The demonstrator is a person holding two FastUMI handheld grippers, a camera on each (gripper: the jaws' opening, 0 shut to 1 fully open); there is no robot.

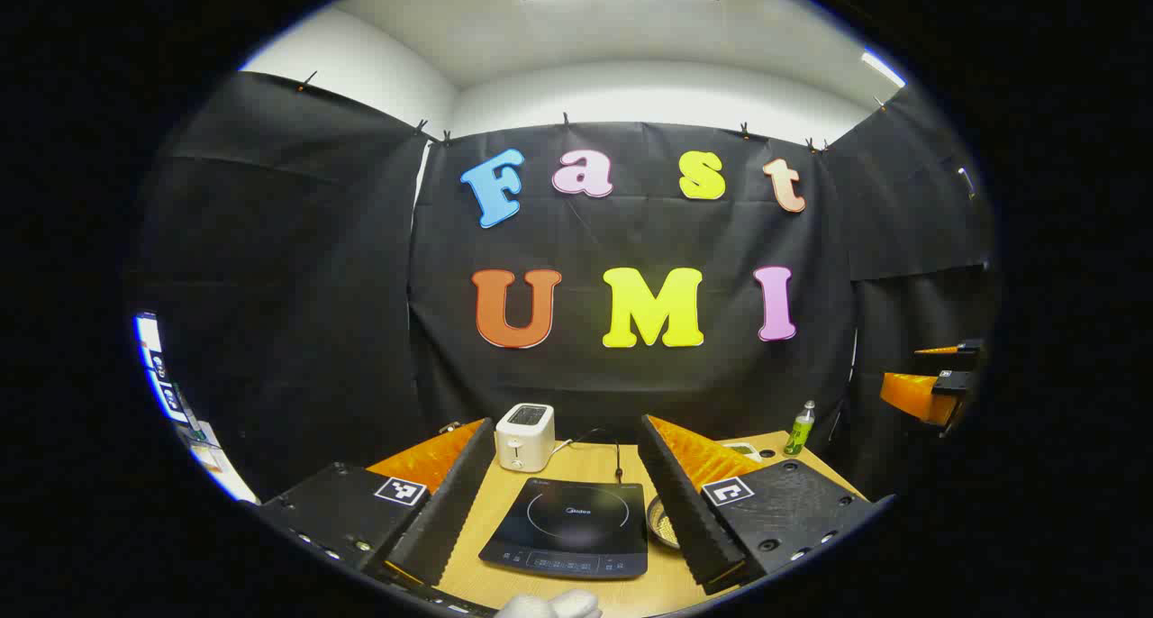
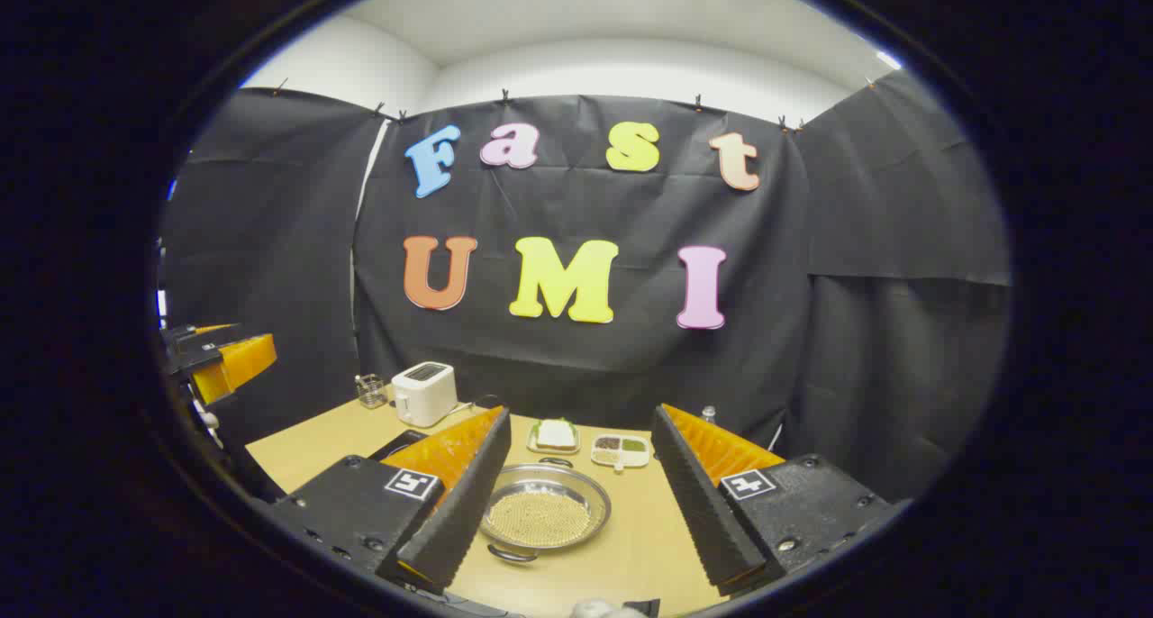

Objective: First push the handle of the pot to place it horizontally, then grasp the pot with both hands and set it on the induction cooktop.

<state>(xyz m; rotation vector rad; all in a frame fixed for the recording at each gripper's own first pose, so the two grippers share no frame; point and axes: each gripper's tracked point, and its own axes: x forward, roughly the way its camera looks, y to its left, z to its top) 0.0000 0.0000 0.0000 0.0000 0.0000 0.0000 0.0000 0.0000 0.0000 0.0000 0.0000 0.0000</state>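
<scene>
- Left gripper view, lower centre: the left gripper point(image 1: 567, 501) is spread wide with nothing between its fingers; through the gap lies the induction cooktop point(image 1: 569, 528) flat on the wooden table point(image 1: 576, 465).
- Same view: a white toaster point(image 1: 524, 436) stands just behind the cooktop's upper left corner, with a dark cord running along the table behind the cooktop.
- Same view, lower right of centre: a sliver of the pot point(image 1: 664, 522) peeks out beside the cooktop's right edge, mostly hidden by the right-hand finger. A green bottle point(image 1: 799, 429) stands at the table's far right edge.
- Same view, right edge: the other gripper hangs in the air, well apart from the table things.
- Right gripper view, lower centre: the right gripper point(image 2: 581, 496) is likewise released and wide; the pot point(image 2: 544, 513) sits on the table between its fingers, untouched. It is a shallow metal pan with a perforated, mesh-like bottom; a loop handle shows at its near rim and another at its far rim.
- Same view, behind the pot: a small tray point(image 2: 555, 435) holds a white block; just to its right, a divided dish point(image 2: 621, 449) holds dark, green and pale portions in separate compartments.
- Same view, left of centre: the toaster point(image 2: 424, 392), and a small glass jar point(image 2: 370, 390) just to its left; contents cannot be told.
</scene>
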